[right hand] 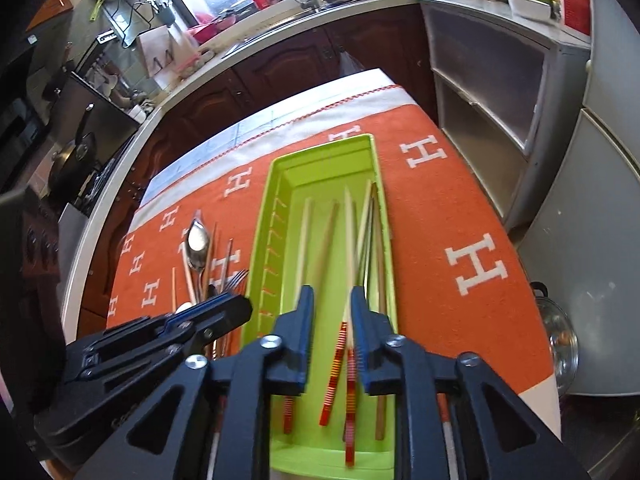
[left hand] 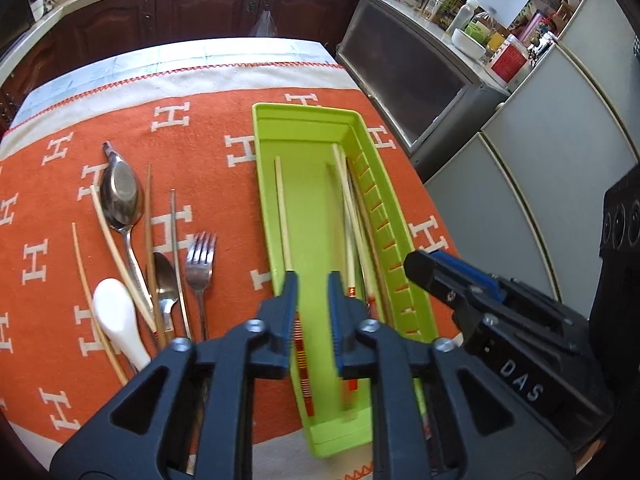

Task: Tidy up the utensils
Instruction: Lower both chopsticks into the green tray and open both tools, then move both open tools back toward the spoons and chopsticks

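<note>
Left wrist view shows the left gripper (left hand: 311, 280) partly open over the green tray (left hand: 360, 120), holding nothing; a chopstick (left hand: 282, 208) lies below its fingers, apparently released. The right gripper (right hand: 329, 294) hangs likewise, slightly parted and empty, above the tray's chopsticks (right hand: 352, 232). Spoons, a fork (left hand: 200, 256) and loose chopsticks wait on the orange H-patterned cloth (left hand: 208, 92) covering the counter. "DAS" reads on the right gripper's body.

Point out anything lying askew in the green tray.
In the lime-green plastic tray, the pale wooden chopsticks cross near the right wall rather than lying parallel, and one red-striped chopstick slants across the floor.
</note>
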### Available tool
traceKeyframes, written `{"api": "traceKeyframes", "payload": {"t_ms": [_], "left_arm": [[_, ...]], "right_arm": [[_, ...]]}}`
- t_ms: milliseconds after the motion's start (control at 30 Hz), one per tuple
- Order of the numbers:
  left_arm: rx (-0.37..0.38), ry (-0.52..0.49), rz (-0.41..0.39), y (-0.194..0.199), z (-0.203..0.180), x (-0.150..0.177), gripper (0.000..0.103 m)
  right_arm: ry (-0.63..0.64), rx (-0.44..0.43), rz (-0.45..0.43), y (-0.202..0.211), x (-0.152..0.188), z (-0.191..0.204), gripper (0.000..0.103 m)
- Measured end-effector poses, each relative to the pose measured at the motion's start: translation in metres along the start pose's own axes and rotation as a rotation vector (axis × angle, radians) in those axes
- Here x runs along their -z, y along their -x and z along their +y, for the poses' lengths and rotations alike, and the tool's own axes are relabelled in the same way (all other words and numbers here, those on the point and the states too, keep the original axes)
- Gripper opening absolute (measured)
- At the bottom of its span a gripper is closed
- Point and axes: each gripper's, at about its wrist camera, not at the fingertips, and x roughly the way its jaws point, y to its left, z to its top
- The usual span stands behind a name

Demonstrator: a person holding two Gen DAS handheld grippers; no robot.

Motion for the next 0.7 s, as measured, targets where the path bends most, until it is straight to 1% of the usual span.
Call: {"api": "traceKeyframes", "payload": {"t_ms": [67,100,233,467,700], "left_arm": [[-0.018,0.005,-0.015,0.006,0.003,0.003,0.032],[-0.023,0.009,-0.021,0.009,0.005,0.004,0.034],[-0.052,0.03,-0.048,0.023,0.018,0.007,0.034],[-0.124,0.08,-0.091,0.046,0.046,0.014,0.034],[-0.179,0.116,-0.137,0.073,0.075,0.023,0.034]], "right_arm": [[0.002,0.004,-0.001,-0.003,0.0,0.004,0.022],[0.004,0.002,0.001,-0.005,0.0,0.006,0.022],[0.02,0.006,0.007,-0.008,0.005,0.014,0.022],[0.057,-0.023,0.04,-0.013,0.017,0.032,0.022],[0.132,-0.038,0.035,-0.009,0.023,0.057,0.022]]}}
